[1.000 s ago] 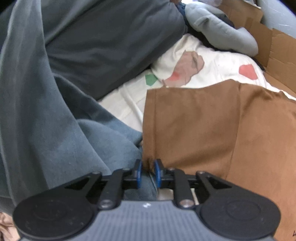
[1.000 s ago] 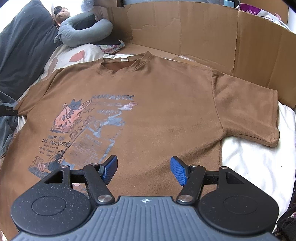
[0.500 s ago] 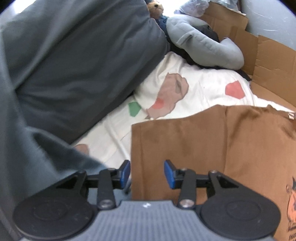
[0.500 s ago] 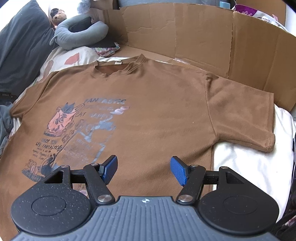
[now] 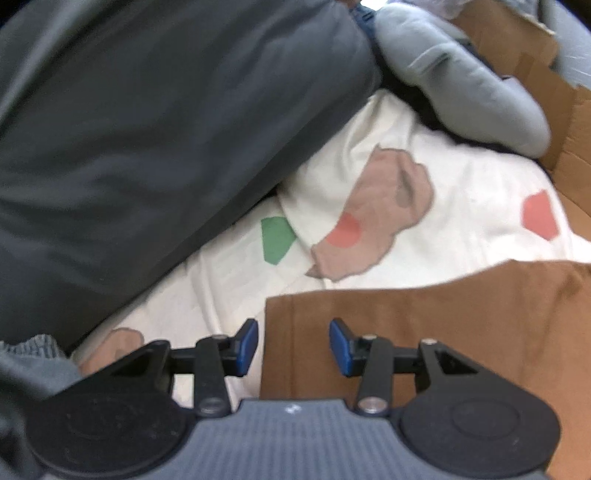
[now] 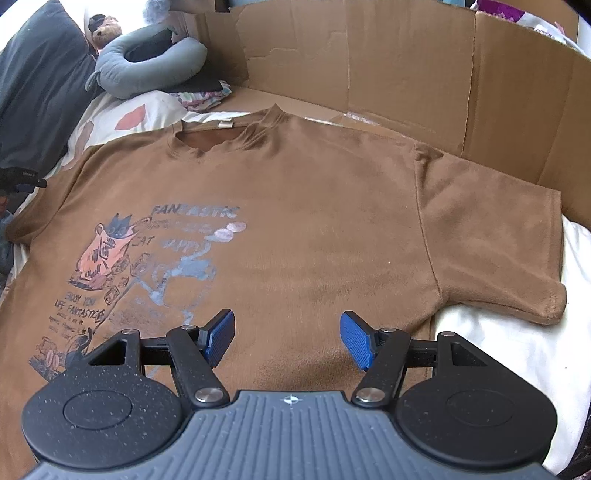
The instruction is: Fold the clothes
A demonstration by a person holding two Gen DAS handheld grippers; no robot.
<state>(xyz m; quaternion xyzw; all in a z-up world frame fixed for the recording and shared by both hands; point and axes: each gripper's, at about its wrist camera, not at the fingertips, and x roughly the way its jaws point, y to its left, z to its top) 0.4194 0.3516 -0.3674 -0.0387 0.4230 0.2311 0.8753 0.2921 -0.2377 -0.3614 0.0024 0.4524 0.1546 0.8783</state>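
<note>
A brown T-shirt [image 6: 314,221] with a cat print lies flat, front up, on the bed, collar toward the cardboard. Its left sleeve [image 5: 424,325] spreads over the white sheet in the left wrist view. My left gripper [image 5: 293,345] hovers open over that sleeve's hem corner, one blue pad above the sheet, the other above the cloth, neither pressing. In the right wrist view it shows as a dark tip [image 6: 22,179] at the far left. My right gripper [image 6: 288,338] stands open above the shirt's lower front, holding nothing.
A dark grey pillow [image 5: 147,129] rises on the left, with a grey neck pillow [image 6: 147,70] and a teddy bear [image 6: 101,31] behind. Cardboard walls [image 6: 406,74] fence the far side. White patterned sheet [image 5: 369,206] shows around the shirt; a grey garment [image 5: 33,354] lies lower left.
My left gripper let go of the sleeve corner, opened, and shifted along the sleeve's edge; the grey garment slid almost out of its view. The right gripper moved slightly nearer the shirt, still open.
</note>
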